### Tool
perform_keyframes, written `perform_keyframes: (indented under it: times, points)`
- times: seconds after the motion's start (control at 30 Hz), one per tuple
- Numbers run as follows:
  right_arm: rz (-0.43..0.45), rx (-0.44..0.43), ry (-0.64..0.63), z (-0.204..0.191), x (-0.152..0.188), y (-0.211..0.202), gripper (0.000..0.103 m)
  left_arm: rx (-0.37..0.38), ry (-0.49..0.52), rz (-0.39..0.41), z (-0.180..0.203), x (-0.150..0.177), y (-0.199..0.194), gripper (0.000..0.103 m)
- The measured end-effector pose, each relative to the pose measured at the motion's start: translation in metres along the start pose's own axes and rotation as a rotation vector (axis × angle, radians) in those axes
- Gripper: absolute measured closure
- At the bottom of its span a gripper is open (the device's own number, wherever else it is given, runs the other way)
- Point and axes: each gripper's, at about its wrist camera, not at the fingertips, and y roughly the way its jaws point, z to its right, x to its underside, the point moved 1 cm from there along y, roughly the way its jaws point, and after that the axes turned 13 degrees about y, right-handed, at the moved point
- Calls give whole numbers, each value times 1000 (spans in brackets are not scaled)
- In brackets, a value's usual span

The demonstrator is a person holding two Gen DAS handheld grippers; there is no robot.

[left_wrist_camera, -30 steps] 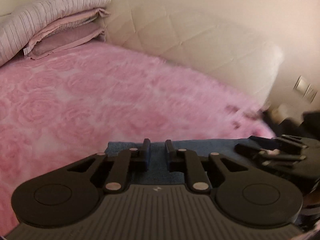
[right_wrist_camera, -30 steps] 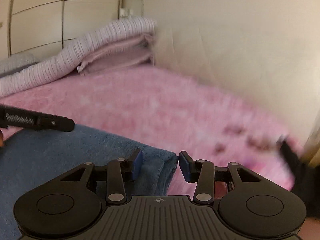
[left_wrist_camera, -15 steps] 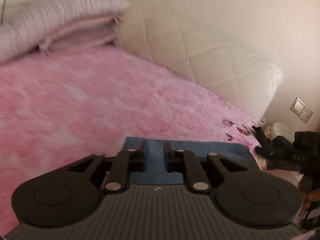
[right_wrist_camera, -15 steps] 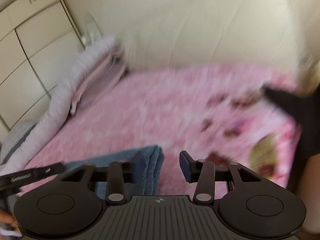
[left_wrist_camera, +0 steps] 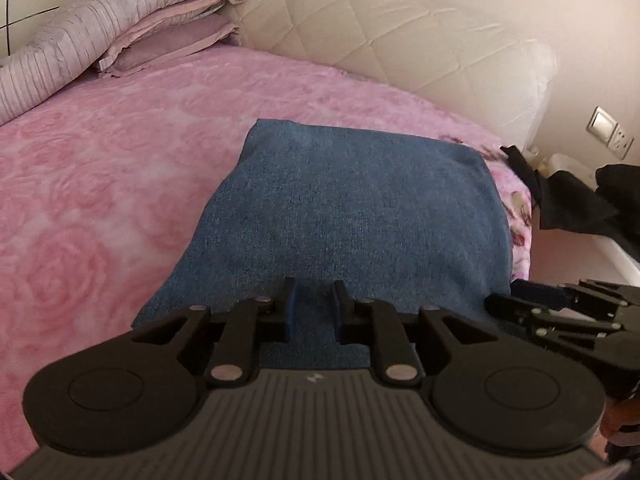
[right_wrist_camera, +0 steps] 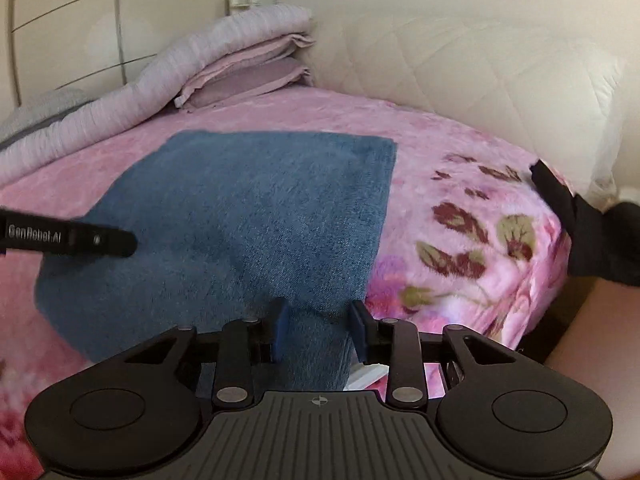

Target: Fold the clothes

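Since half a second ago, far more of the folded blue denim-like garment (left_wrist_camera: pixel 352 216) shows ahead of the left gripper (left_wrist_camera: pixel 313 309), spreading well up the fluffy pink rose-patterned bedspread (left_wrist_camera: pixel 100 168) where only a narrow strip showed before. From the left wrist, that gripper's fingers stand a little apart over the garment's near edge, blue cloth showing in the gap; whether they pinch it cannot be told. The garment lies near the bedspread's near right corner, well short of the stacked mauve pillows (left_wrist_camera: pixel 160 40) and the cream quilted headboard (left_wrist_camera: pixel 400 36) at its far side. Black fabric (left_wrist_camera: pixel 576 200) hangs off the corner beyond the garment. The right gripper (left_wrist_camera: pixel 532 296) reaches in beside the garment's right edge.

From the right wrist, the right gripper (right_wrist_camera: pixel 320 322) has its jaws wider apart, straddling the garment's (right_wrist_camera: pixel 240 216) near right corner, which hangs over the bedspread's (right_wrist_camera: pixel 460 184) edge; no grip is visible. The left gripper's black finger (right_wrist_camera: pixel 80 236) juts over the garment's left side. Pillows (right_wrist_camera: pixel 248 72) and headboard (right_wrist_camera: pixel 480 64) lie beyond the garment.
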Motion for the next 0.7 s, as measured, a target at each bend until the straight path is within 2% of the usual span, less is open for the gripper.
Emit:
perform_keyframes:
  times: [0.1,0.2,0.3,0.43,0.5,0.63,0.7]
  points:
    - [8,5,16,-3,1,-20,71,-16,-11,2,1,7,-20,88]
    - [54,-13,49,-7,11,-48,70,-31,-46,-2,1,28,-38,88]
    - [20,-12,62,-14,27,-47,70,-48,-82,-20,1,44,-39,88]
    - [6,79,-74,-31,47,-27,70,-60,-68,-48,3,44,-34,87]
    - [-32,93,-19,-31,38,-30,70,-76,-57,-68,7,39,-38,88]
    - [-56,66,122,-24,33,-53,70,-89,-52,-81,18,41,-61,87]
    - [-61,81,142,-26,37,-64,69,-97,-53,-87,23,45,-73,86]
